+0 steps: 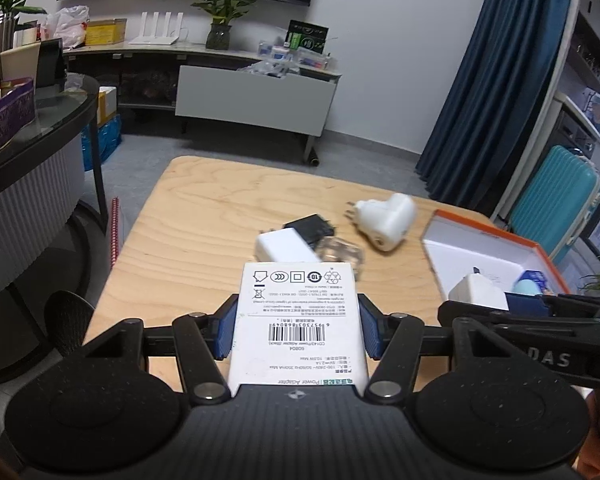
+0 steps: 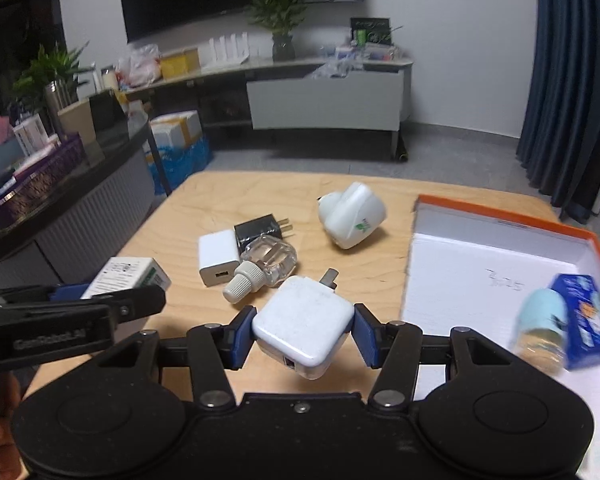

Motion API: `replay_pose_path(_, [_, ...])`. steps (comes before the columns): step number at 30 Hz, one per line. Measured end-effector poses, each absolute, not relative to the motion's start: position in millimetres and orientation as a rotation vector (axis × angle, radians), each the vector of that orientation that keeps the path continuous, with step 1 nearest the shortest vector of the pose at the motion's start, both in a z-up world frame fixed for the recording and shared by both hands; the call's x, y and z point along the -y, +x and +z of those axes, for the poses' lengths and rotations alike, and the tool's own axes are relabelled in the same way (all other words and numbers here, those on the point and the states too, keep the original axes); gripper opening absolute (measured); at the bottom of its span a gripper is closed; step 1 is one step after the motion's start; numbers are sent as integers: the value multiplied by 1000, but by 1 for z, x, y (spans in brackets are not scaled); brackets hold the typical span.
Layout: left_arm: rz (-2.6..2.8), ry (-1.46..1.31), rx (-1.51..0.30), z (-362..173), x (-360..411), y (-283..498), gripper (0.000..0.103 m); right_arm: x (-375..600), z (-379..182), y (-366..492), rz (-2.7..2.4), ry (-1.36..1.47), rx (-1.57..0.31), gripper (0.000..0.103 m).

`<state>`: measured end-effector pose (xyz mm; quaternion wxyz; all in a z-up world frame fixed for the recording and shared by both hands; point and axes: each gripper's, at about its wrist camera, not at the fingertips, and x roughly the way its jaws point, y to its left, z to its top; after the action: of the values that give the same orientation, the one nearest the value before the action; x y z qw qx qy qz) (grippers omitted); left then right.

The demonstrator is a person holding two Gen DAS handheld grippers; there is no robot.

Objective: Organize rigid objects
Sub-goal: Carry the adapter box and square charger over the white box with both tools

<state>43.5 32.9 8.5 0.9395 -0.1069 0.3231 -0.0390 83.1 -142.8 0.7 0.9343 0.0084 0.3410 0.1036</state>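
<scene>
My left gripper (image 1: 298,326) is shut on a white power-adapter box (image 1: 298,320) with a barcode, held above the wooden table (image 1: 188,232). The same box (image 2: 128,276) shows at the left of the right wrist view. My right gripper (image 2: 304,330) is shut on a square white charger (image 2: 302,320), lifted off the table beside the orange-rimmed white box (image 2: 480,264). On the table lie a small white USB charger (image 2: 218,260), a black plug adapter (image 2: 260,230), a clear bottle with a white cap (image 2: 264,264) and a rounded white plug-in device (image 2: 352,216).
Inside the orange-rimmed box (image 1: 492,248) lie a blue carton (image 2: 584,320) and a pale blue-capped bottle (image 2: 544,328). A dark round counter (image 1: 32,128) stands to the left, a TV bench (image 1: 252,96) behind, a teal suitcase (image 1: 556,200) to the right.
</scene>
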Motion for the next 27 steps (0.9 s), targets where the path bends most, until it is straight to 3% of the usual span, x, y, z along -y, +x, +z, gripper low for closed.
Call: replay_pose_path(27, [-219,-167,-617,36,42,13,60,232,32,-2,50,80,-595,63])
